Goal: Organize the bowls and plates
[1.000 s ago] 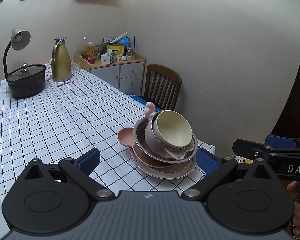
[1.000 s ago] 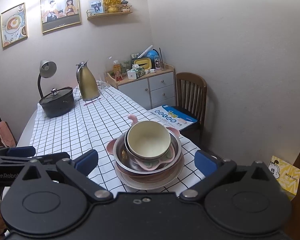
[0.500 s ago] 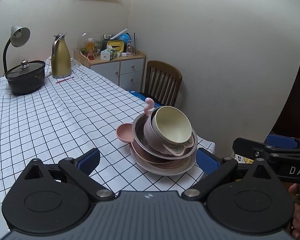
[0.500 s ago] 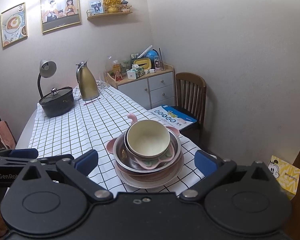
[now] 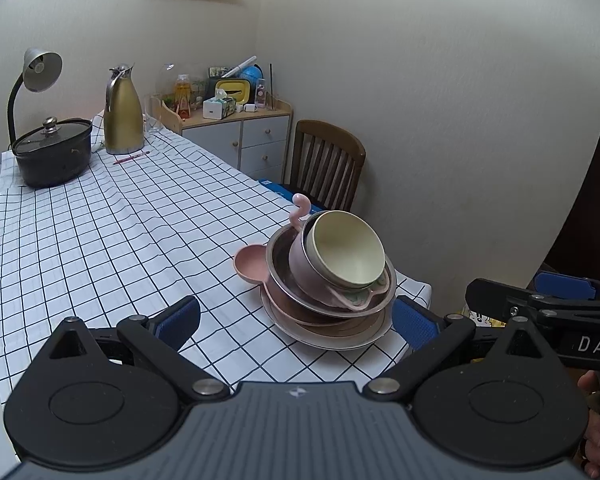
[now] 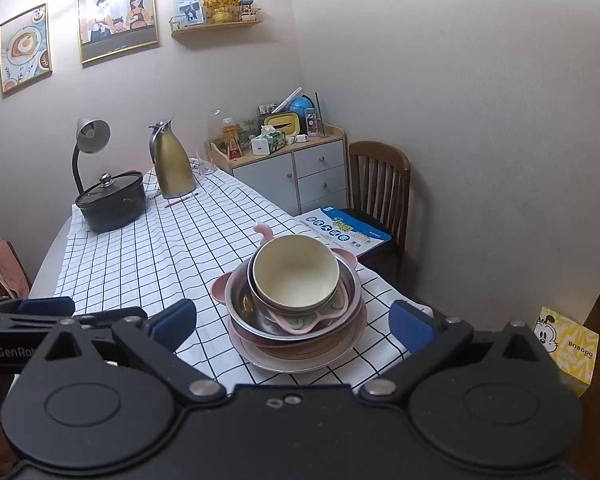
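Note:
A stack of dishes stands near the table's front right corner. A cream bowl sits on top, tilted, inside a pink bowl, over a steel bowl and flat plates. A pink lobed dish sticks out at the left. My left gripper is open and empty, short of the stack. My right gripper is open and empty, with the stack between its fingers' line of sight. It also shows at the right of the left wrist view.
The table has a black-checked white cloth. A black lidded pot, a lamp and a gold jug stand at its far end. A wooden chair with a booklet and a cabinet are by the wall.
The left wrist view has pulled back and risen slightly, so the stack looks a little farther. The right gripper has barely moved. Both stay open.

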`<state>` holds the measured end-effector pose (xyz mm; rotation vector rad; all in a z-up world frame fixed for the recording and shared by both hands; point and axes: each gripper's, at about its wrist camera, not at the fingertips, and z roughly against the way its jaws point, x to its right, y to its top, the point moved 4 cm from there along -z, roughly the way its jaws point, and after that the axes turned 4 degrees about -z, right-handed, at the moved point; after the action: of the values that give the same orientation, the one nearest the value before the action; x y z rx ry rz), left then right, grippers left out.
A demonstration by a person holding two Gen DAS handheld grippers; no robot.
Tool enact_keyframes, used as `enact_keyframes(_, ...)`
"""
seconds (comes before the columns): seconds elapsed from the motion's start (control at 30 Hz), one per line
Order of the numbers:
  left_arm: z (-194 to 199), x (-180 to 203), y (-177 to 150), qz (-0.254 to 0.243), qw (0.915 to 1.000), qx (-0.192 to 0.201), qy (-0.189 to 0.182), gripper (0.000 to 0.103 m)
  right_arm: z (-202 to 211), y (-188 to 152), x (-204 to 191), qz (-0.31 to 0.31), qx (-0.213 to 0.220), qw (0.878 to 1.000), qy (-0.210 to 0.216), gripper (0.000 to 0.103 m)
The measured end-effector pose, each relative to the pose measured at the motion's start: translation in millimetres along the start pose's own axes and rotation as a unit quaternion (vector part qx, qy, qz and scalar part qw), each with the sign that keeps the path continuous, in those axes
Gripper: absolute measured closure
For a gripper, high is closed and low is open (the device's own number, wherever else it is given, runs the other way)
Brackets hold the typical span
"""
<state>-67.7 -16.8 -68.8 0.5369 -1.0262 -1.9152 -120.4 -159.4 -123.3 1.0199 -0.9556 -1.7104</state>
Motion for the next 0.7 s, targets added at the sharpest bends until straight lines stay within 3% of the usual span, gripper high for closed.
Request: enact_keyframes(0.7, -7.8, -0.8, 0.4, 0.003, 1.0000, -0.003, -0.002, 0.000, -3.2, 1.2, -3.6, 0.006, -0.002, 1.000, -0.008, 0.000)
